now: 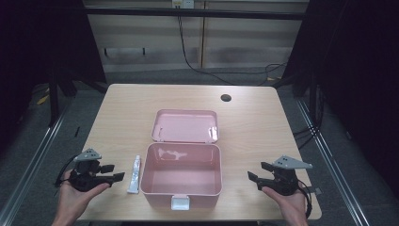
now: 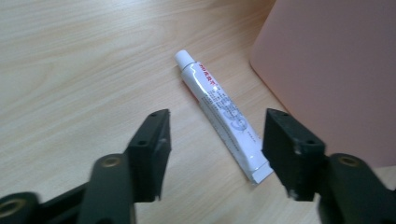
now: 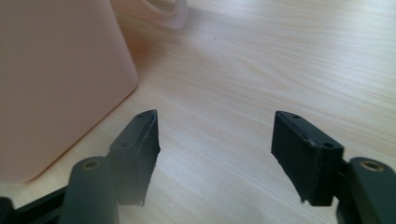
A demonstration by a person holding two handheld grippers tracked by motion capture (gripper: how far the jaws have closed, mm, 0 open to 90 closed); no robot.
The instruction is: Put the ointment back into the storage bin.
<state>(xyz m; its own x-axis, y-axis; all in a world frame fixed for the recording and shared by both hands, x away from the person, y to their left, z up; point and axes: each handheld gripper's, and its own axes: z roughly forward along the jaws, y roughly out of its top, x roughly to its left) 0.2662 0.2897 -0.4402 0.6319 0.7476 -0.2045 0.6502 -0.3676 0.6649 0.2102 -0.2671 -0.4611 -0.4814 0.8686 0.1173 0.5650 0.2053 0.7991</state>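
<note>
A pink plastic box [image 1: 181, 175] stands open in the middle of the table, its lid [image 1: 186, 125] folded back behind it and a white latch [image 1: 180, 203] at its front. A small white tube [image 1: 135, 174] with printed text lies on the table just left of the box; in the left gripper view the white tube [image 2: 219, 108] lies ahead, between the jaw tips, beside the pink box wall [image 2: 336, 70]. My left gripper [image 1: 114, 172] is open, left of the tube. My right gripper [image 1: 259, 172] is open, right of the box, with bare table between its jaws [image 3: 215, 154].
The wooden table [image 1: 117, 117] has a round cable hole [image 1: 226, 98] at its back right. Metal rails run along the floor on both sides, and cables hang behind the table. The pink box wall [image 3: 51, 79] stands close on the left in the right gripper view.
</note>
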